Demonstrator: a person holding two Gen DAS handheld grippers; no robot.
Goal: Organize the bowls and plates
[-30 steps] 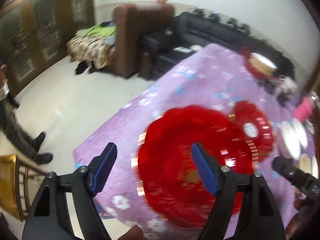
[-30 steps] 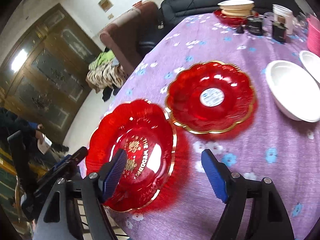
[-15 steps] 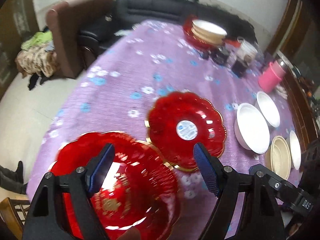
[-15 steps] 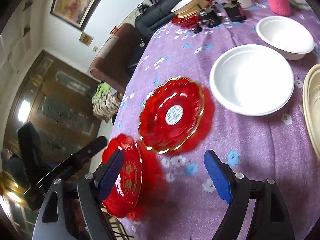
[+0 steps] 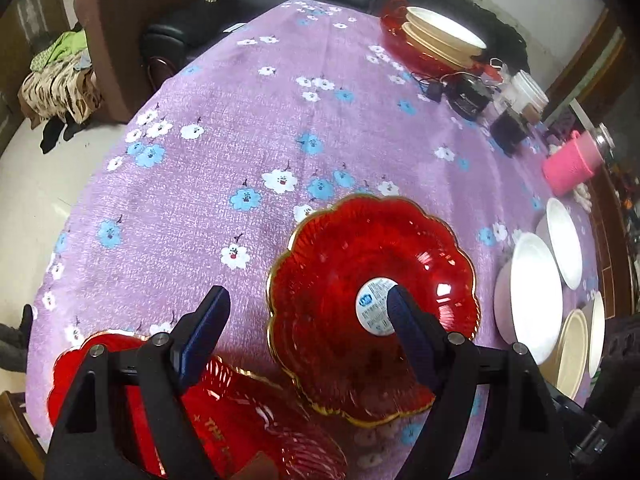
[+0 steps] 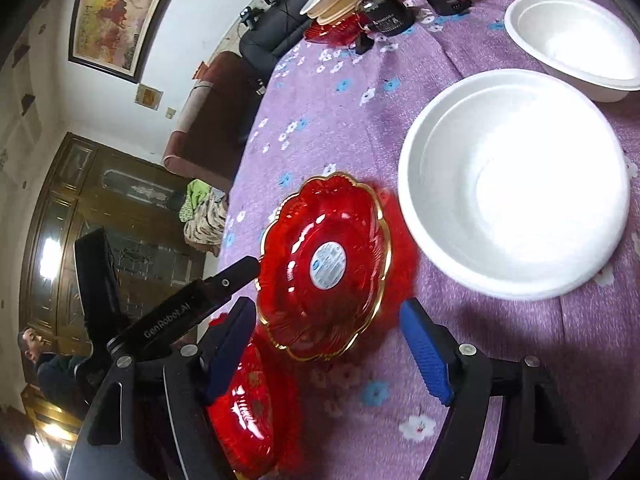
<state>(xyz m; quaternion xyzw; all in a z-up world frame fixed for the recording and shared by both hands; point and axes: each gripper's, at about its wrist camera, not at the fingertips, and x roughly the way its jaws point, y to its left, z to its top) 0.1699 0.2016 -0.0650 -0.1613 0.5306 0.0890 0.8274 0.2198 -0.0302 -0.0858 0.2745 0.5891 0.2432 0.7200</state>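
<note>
A red scalloped plate with a gold rim and a round sticker [image 5: 352, 280] [image 6: 324, 264] lies on the purple flowered cloth. A second red plate with gold lettering [image 5: 224, 412] [image 6: 244, 412] lies nearer, under both grippers. My left gripper [image 5: 308, 336] is open over the sticker plate's near edge; one of its fingers [image 6: 224, 284] shows at that plate's left rim in the right wrist view. My right gripper [image 6: 332, 348] is open just before the same plate. White bowls [image 5: 528, 292] [image 6: 512, 184] sit to the right.
A second white bowl [image 6: 572, 40], cream bowls [image 5: 572, 356], a far stack of bowls on a red plate [image 5: 436, 40], a pink cup [image 5: 572, 164], dark jars [image 5: 468, 96]. The table's edge drops off at left; sofa, armchair and a person beyond.
Both grippers have moved forward over the table toward the sticker plate. The lettered plate has slid down under the fingers. Both stay open.
</note>
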